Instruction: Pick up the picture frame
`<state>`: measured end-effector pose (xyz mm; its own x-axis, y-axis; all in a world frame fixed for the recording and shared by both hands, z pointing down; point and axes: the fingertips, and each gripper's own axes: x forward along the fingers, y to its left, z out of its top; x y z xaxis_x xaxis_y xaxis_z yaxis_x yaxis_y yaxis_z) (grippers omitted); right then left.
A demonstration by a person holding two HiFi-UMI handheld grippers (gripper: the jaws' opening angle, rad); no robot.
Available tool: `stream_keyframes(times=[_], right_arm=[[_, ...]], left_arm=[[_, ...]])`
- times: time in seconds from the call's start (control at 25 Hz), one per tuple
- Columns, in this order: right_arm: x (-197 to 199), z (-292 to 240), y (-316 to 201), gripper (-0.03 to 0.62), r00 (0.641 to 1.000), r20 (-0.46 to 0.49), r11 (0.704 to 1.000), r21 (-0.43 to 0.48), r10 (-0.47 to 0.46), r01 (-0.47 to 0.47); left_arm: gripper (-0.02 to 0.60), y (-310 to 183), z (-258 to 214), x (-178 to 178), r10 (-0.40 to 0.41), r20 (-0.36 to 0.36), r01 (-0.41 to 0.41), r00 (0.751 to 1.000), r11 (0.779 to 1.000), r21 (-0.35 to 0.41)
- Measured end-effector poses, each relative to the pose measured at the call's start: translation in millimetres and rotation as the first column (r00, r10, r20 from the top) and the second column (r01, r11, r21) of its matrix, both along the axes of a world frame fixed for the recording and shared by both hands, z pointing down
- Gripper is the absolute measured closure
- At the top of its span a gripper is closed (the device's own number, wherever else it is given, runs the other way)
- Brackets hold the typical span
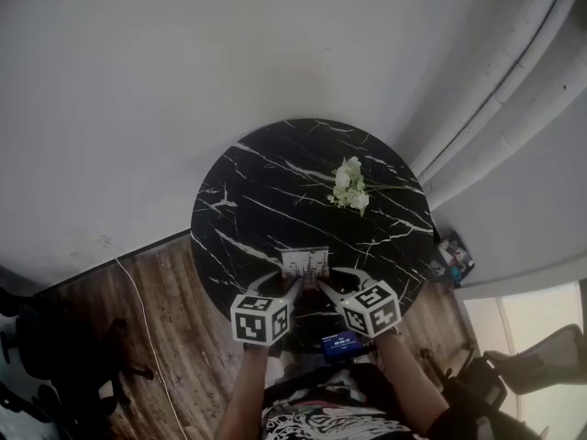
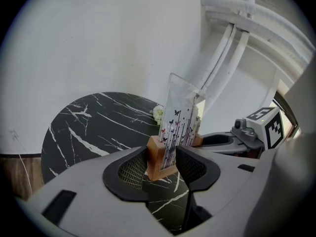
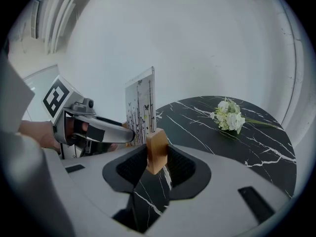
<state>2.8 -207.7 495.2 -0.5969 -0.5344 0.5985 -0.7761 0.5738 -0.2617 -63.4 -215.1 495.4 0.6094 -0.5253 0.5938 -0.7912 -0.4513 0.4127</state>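
The picture frame [image 1: 305,264] is found upright at the near edge of the round black marble table [image 1: 275,181]. One wooden foot each is clamped by the left gripper [image 2: 163,163] and the right gripper [image 3: 157,161].

Round black marble table [image 1: 266,200]; white flower bunch [image 1: 349,186] on its far side; white cable [image 1: 138,310] left of table.

The table [image 1: 266,191] is glossy black marble, white-veined. The frame [image 2: 178,117] pairs a clear shiny pane with smooth wooden blocks. The left gripper [image 2: 165,164] and right gripper [image 3: 157,163] are matt grey plastic with ribbed black pads [image 2: 131,172].
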Motion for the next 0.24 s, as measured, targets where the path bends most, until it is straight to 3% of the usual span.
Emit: stream_keyframes(times=[0.24], right_arm=[[1.8,-0.9,-0.4,0.465,1.000,0.003,1.000,0.001,-0.005,0.005]], left_arm=[[0.388,0.4,-0.9,1.4,-0.007,0.002,0.007,1.000,1.000,-0.002]])
